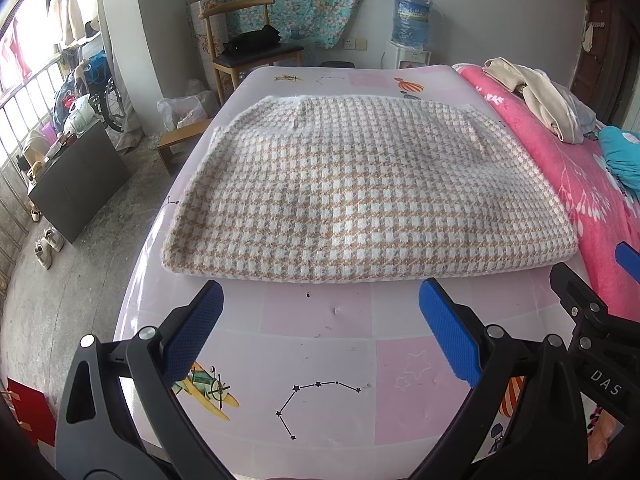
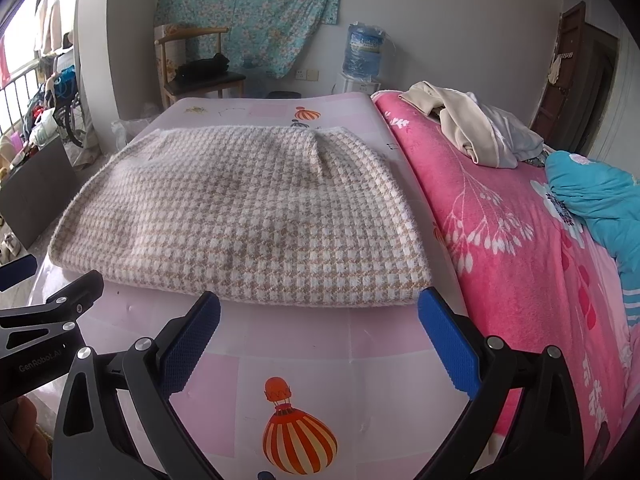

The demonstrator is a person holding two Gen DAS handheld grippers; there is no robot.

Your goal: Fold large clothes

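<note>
My left gripper (image 1: 320, 308) hangs with its jaws spread wide and empty, just short of the near edge of the sweater (image 1: 360, 192). My right gripper (image 2: 319, 316) is the same — jaws wide, nothing between them — with its blue right fingertip (image 2: 430, 300) close to the sweater's near right corner; I cannot tell whether it touches.

The sweater, a beige-and-white houndstooth knit, lies folded into a flat, thick rectangle on the bed (image 1: 320, 344), on a pink-and-lilac sheet printed with balloons, a plane and star lines. Its near edge is a rounded fold, and it sits apart from the pink blanket (image 2: 500, 248) that covers the bed's right side.

On that blanket, well away from the sweater, lie a cream garment (image 2: 456, 120) heaped with a pale grey one, and a teal cloth (image 2: 600, 196) nearer me. Each gripper shows at the edge of the other's view, side by side above the sheet.
</note>
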